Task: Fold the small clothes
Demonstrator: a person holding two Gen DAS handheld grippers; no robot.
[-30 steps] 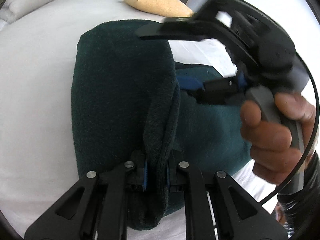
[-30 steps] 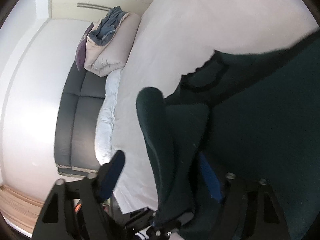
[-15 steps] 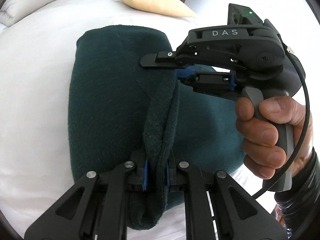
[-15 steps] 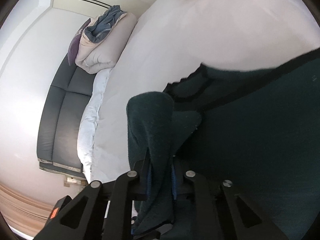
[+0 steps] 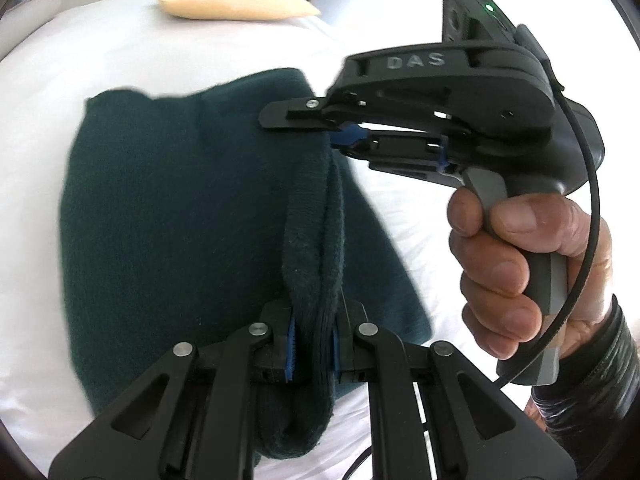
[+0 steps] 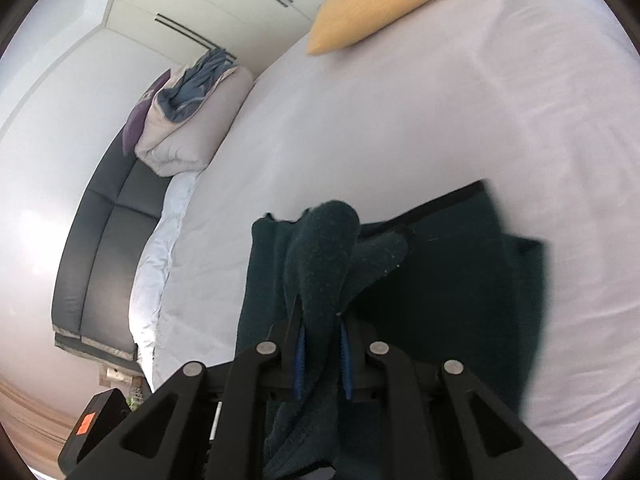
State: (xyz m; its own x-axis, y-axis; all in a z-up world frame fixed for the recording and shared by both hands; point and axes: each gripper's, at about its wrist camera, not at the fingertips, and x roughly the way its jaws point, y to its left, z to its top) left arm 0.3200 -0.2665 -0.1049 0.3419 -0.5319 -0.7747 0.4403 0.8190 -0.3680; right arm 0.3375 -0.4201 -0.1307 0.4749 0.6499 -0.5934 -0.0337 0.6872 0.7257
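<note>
Right tongs (image 6: 322, 354) newly clamped, green garment (image 5: 180, 208) between both tongs.

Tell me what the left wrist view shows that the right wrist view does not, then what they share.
Left wrist only: the right gripper from outside and the hand holding it. Right wrist only: a grey sofa with piled bedding. Both: the dark green garment pinched in that camera's own shut jaws, the white bed, the yellow pillow.
</note>
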